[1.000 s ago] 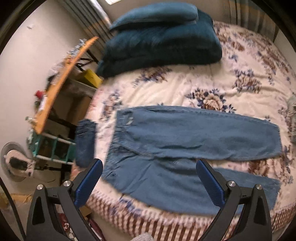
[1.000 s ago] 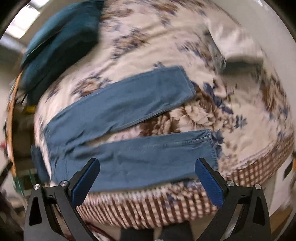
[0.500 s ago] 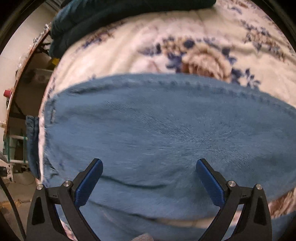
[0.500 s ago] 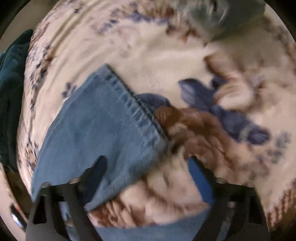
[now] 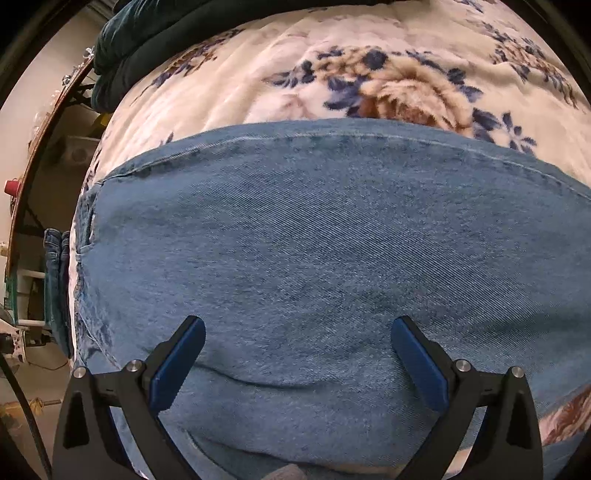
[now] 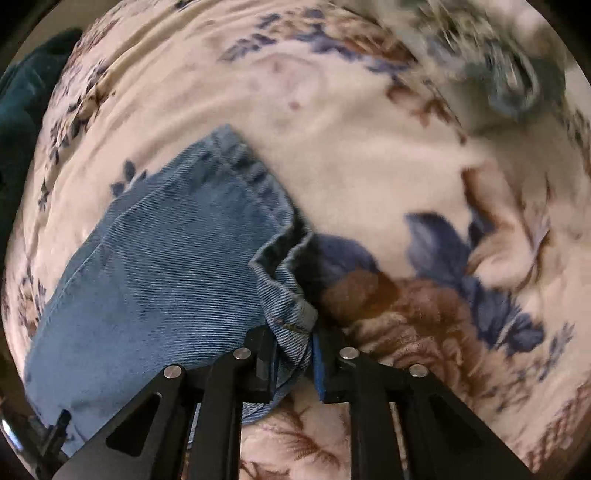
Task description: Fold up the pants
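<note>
The blue denim pants point(image 5: 295, 258) are spread flat on a floral fleece blanket point(image 5: 332, 74), and everything else is placed relative to them. Left of the pants, off the bed edge, a wooden-edged shelf unit point(image 5: 22, 177) is seen, with a second denim garment point(image 5: 55, 280) hung beside it; beyond the pants, dark teal bedding point(image 5: 147, 29) is piled at the far left of the blanket. The left gripper point(image 5: 298, 343) is held low over the upper part of the pants, its blue pads point(image 5: 177, 365) spread wide, with flat denim beneath them and nothing pinched. Farther right, at the leg end, the right gripper point(image 6: 294, 354) is pointed down at the hem point(image 6: 284, 291), which is bunched up between its jaws; the jaws are closing and the cloth is gathered between the narrow pads point(image 6: 318, 365).
</note>
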The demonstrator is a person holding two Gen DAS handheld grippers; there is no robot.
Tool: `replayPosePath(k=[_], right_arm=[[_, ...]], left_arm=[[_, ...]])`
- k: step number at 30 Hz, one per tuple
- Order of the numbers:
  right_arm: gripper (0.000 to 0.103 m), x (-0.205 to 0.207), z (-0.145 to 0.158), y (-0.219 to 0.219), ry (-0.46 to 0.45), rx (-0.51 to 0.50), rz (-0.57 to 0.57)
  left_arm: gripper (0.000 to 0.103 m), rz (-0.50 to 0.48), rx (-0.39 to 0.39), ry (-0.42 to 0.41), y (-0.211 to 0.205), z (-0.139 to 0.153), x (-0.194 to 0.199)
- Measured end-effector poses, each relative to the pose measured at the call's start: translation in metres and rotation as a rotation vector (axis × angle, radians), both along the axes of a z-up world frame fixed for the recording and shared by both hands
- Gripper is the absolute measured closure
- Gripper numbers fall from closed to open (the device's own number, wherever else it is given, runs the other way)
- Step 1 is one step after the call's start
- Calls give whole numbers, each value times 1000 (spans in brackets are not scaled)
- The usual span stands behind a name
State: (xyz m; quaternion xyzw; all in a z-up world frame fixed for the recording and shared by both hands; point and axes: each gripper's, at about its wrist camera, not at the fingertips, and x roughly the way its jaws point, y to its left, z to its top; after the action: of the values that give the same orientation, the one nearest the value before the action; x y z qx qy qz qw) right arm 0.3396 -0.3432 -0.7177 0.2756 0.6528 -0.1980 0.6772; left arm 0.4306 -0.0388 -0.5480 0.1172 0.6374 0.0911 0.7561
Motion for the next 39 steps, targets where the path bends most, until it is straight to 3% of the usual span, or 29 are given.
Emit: replayPosePath(k=[1, 3, 8, 11, 14, 16, 18, 19, 20, 21, 23, 24, 26, 27, 29, 31, 32, 33, 34, 36, 39], right_arm=[[52, 3, 5, 3, 2, 18, 4], [17, -1, 24, 5, -23, 27, 4], [16, -20, 75, 49, -46, -25, 46], [16, -29, 86, 112, -65, 122, 116], [17, -38, 60, 189, -35, 442, 119], [25, -40, 42, 232, -12, 545, 113], [32, -37, 24, 267, -20, 618, 87], [35, -36, 16, 278, -21, 639, 77], [40, -36, 9, 288, -26, 657, 60], [55, -35, 1, 294, -33, 669, 34], [89, -28, -8, 302, -48, 635, 20], [95, -22, -7, 307, -67, 574, 20], [96, -20, 3, 298, -118, 528, 20], [96, -19, 4, 289, -98, 479, 30], [95, -17, -5, 289, -13, 499, 71], [87, -20, 7, 291, 28, 488, 197], [73, -27, 22, 294, 9, 459, 267], [45, -37, 36, 294, 1, 420, 313], [26, -49, 48, 295, -3, 386, 341], [24, -81, 69, 298, 2, 353, 364], [24, -136, 75, 300, 66, 371, 309]], left_arm=[[0, 0, -11, -5, 3, 6, -1], [0, 10, -38, -32, 13, 26, -6], [0, 93, -55, -81, 60, 75, -33], [0, 201, -130, -54, 102, 83, -51], [2, 378, -299, 1, 148, 71, -66], [6, 503, -417, 43, 175, 49, -73], [25, 570, -474, 71, 181, 31, -76], [28, 618, -517, 86, 190, 19, -75], [30, 641, -540, 92, 193, 12, -75], [34, 662, -553, 90, 197, 6, -72], [40, 653, -511, 65, 202, -4, -64], [41, 641, -485, 68, 203, -9, -60], [41, 628, -477, 95, 204, -18, -57], [41, 612, -482, 100, 204, -18, -58], [41, 558, -444, 72, 204, -4, -64], [41, 504, -373, 20, 210, 19, -82], [41, 500, -364, 5, 215, 26, -91], [41, 503, -341, -6, 223, 34, -102], [41, 509, -307, -7, 236, 41, -116], [41, 525, -246, 7, 262, 44, -132], [41, 507, -159, 37, 299, 42, -137]])
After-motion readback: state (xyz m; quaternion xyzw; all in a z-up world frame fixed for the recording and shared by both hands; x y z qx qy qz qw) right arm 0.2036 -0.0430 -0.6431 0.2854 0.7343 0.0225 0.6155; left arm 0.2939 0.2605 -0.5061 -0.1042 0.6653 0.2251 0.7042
